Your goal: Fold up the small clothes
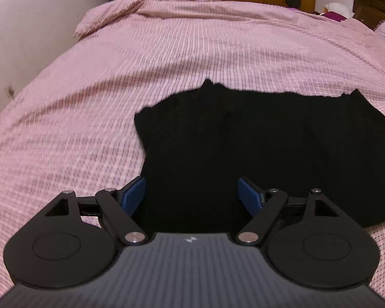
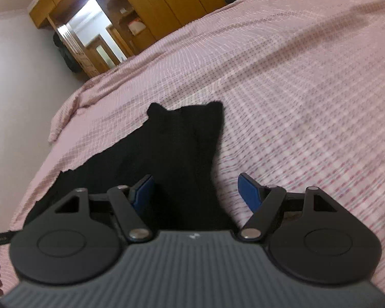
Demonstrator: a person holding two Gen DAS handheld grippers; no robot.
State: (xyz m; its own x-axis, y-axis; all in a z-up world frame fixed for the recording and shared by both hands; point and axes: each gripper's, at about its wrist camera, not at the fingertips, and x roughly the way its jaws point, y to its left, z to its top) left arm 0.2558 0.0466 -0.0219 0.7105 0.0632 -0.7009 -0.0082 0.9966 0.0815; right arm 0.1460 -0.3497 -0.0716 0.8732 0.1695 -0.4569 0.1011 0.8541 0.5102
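Black garment [image 1: 243,138] flat on the pink bed [image 1: 115,77], long axis 9-to-3 in the left wrist view. Left gripper [image 1: 192,192] and right gripper [image 2: 196,192] both spread wide, gripping nothing.

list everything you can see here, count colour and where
black garment: one, black, lying spread on the bed, near edge
bedspread: one, pink checked, covering the bed
wardrobe: one, brown wood, past the far end of the bed
headboard: one, dark wood, far right in the left wrist view
left gripper: one, black with blue pads, open over the garment
right gripper: one, black with blue pads, open over the garment's right edge
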